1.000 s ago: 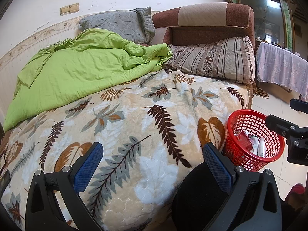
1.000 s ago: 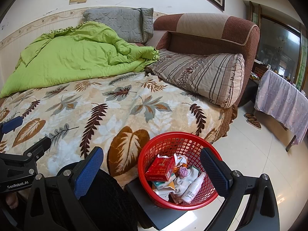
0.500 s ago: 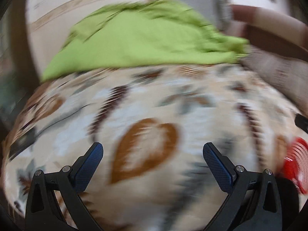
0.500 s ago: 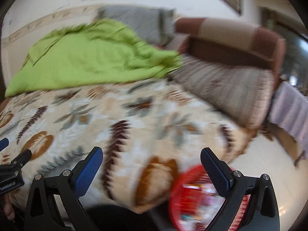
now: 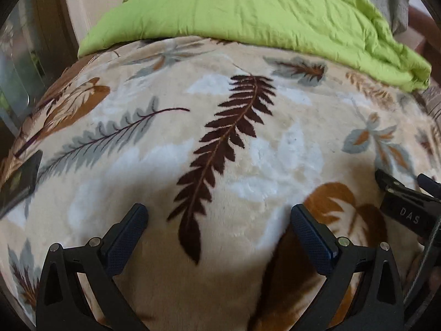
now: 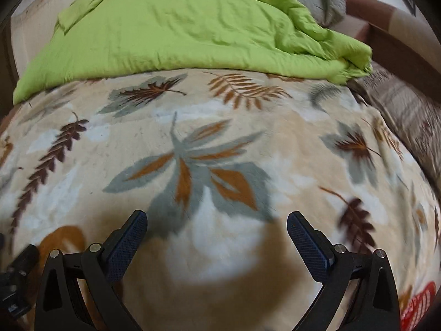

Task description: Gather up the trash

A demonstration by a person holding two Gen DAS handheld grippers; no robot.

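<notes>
The red basket (image 6: pixel 419 306) is cut off at the right wrist view's lower right corner and blurred; its contents cannot be told. A dark flat object (image 5: pixel 19 182) is cropped at the bed's left edge.

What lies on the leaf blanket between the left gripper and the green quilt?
Nothing: in the left wrist view the stretch of leaf blanket from the left gripper up to the green quilt is bare, only printed leaves.
</notes>
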